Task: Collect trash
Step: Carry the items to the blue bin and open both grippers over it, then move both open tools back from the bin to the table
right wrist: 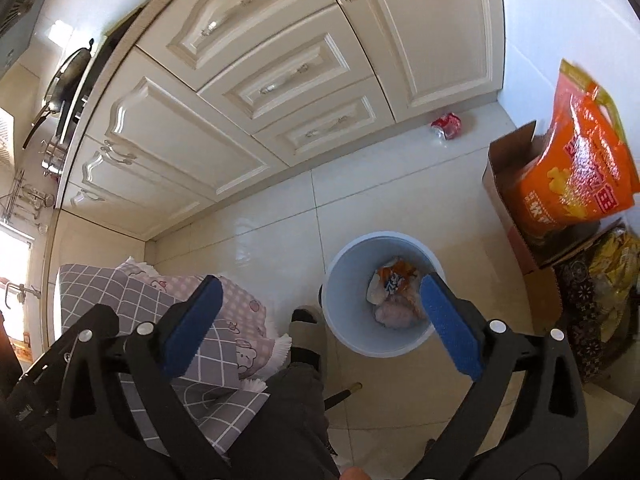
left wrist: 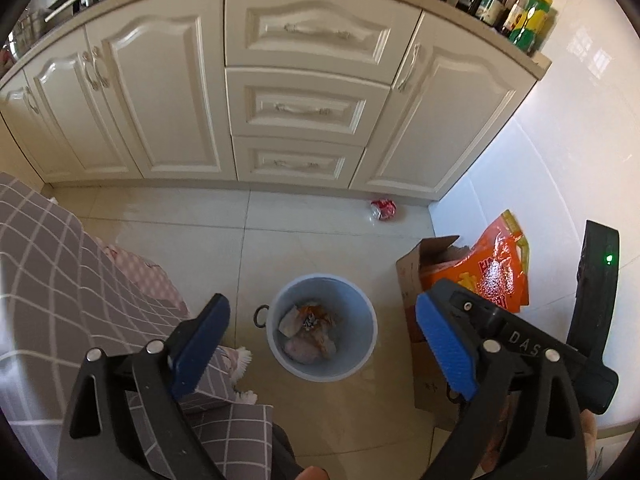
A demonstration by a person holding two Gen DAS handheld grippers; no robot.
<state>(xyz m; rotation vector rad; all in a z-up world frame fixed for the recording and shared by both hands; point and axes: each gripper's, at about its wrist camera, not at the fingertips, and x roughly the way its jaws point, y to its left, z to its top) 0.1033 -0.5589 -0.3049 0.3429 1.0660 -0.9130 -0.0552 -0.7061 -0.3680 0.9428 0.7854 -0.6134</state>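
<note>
A pale blue bin (left wrist: 362, 304) (right wrist: 336, 304) stands on the tiled floor and holds crumpled wrappers (left wrist: 308, 330) (right wrist: 394, 292), some pinkish and one orange. A crushed red can (left wrist: 383, 209) (right wrist: 447, 125) lies on the floor by the cabinet base. My left gripper (left wrist: 320, 330) hangs open above the bin with nothing between its blue pads (left wrist: 200, 346). Open as well, my right gripper (right wrist: 320, 308) is above and just left of the bin, with one blue pad (right wrist: 448, 320) over the bin's right rim. Its jaws hold nothing.
Cream cabinets (left wrist: 304, 108) run along the back, with bottles (left wrist: 508, 4) on the counter. A cardboard box (left wrist: 416, 280) with an orange bag (left wrist: 496, 268) (right wrist: 576, 168) stands right of the bin. A grey checked blanket (left wrist: 60, 264) (right wrist: 132, 292) lies at left. The person's slippered foot (right wrist: 306, 328) is beside the bin.
</note>
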